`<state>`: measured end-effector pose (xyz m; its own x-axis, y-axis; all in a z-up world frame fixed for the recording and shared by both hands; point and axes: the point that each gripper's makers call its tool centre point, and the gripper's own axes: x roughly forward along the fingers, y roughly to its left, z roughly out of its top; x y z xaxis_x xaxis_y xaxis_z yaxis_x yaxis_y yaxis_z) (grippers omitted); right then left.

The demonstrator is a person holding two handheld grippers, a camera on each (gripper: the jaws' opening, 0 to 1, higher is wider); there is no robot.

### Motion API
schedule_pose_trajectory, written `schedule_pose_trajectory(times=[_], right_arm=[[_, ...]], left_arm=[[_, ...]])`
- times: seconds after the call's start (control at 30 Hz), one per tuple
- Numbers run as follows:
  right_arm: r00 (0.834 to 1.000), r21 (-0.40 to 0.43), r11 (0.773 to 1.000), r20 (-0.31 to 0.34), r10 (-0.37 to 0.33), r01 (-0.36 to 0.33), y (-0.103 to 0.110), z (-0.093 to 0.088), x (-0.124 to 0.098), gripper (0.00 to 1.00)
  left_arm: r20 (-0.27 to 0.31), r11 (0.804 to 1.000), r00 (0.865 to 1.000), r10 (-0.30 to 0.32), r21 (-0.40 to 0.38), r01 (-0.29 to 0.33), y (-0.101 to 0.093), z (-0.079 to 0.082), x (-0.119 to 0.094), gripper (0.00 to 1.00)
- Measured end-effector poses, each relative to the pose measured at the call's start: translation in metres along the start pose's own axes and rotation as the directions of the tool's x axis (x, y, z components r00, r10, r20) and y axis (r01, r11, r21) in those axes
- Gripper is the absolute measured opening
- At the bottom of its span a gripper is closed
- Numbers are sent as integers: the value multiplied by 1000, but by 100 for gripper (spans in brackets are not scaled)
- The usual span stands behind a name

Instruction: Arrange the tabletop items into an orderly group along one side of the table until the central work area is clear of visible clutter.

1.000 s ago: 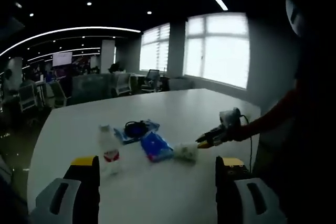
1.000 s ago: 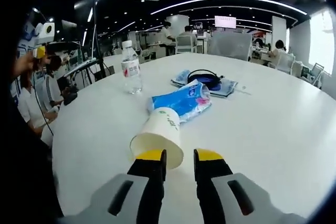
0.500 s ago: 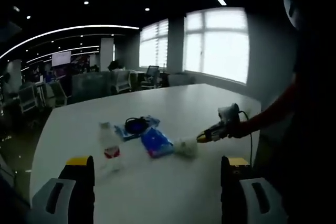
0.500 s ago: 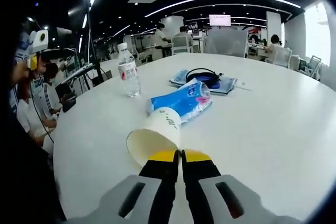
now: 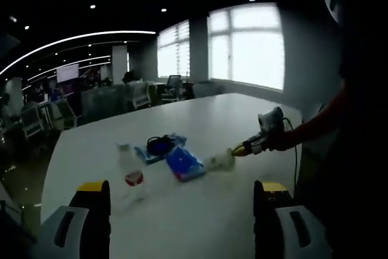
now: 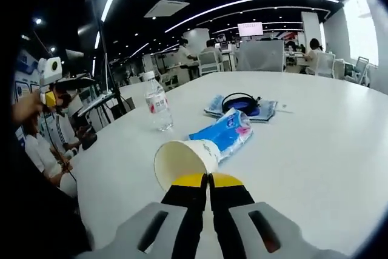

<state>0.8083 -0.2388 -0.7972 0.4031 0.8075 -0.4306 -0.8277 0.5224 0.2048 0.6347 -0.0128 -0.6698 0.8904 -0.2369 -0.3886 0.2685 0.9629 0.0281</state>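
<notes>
Left gripper view first: my left gripper is held above the near edge of the white table, jaws wide apart, nothing between them. Ahead of the left jaw, a clear water bottle with a red label stands upright. Beyond it and to the right, a flat blue pouch lies with a coil of black cable on top. Just right of that, a blue tissue pack lies flat. A paper cup is tipped on its side just past the pack. My right gripper comes in from the right with its yellow tips at the cup's rim. Red sleeve behind it.

Right gripper view: my right gripper has its jaws pressed together on the near rim of the paper cup. Cup is tilted, mouth open toward me and to the left, base pointing away. Its far end sits right by the tissue pack; can't tell if they touch. Further ahead is the pouch carrying the cable. Bottle is upright, ahead and to the left, apart from the rest. Table bare on the right side. At far left my left gripper shows, held in a hand; jaw state not readable from here.
</notes>
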Motion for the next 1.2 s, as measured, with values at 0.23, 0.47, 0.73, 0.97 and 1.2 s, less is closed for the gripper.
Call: schedule_pose_trajectory(times=[0.23, 0.47, 0.73, 0.97, 1.2], right_arm=[[1000, 40, 999, 30, -3, 1, 10, 31, -2, 0], [1000, 46, 999, 17, 26, -27, 26, 67, 6, 0], [999, 25, 999, -11, 44, -44, 36, 87, 21, 0], [995, 33, 997, -71, 75, -72, 44, 96, 35, 0], [983, 8, 995, -149, 102, -102, 55, 101, 54, 0]], left_arm=[[4, 1000, 1000, 3, 6, -3, 3, 2, 2, 98], [-9, 1000, 1000, -6, 8, 6, 2, -2, 6, 97], [-19, 999, 1000, -14, 35, 15, 2, -1, 7, 96], [-18, 999, 1000, -7, 37, 8, 4, -1, 5, 96], [-22, 999, 1000, 0, 35, 0, 4, -4, 0, 95]])
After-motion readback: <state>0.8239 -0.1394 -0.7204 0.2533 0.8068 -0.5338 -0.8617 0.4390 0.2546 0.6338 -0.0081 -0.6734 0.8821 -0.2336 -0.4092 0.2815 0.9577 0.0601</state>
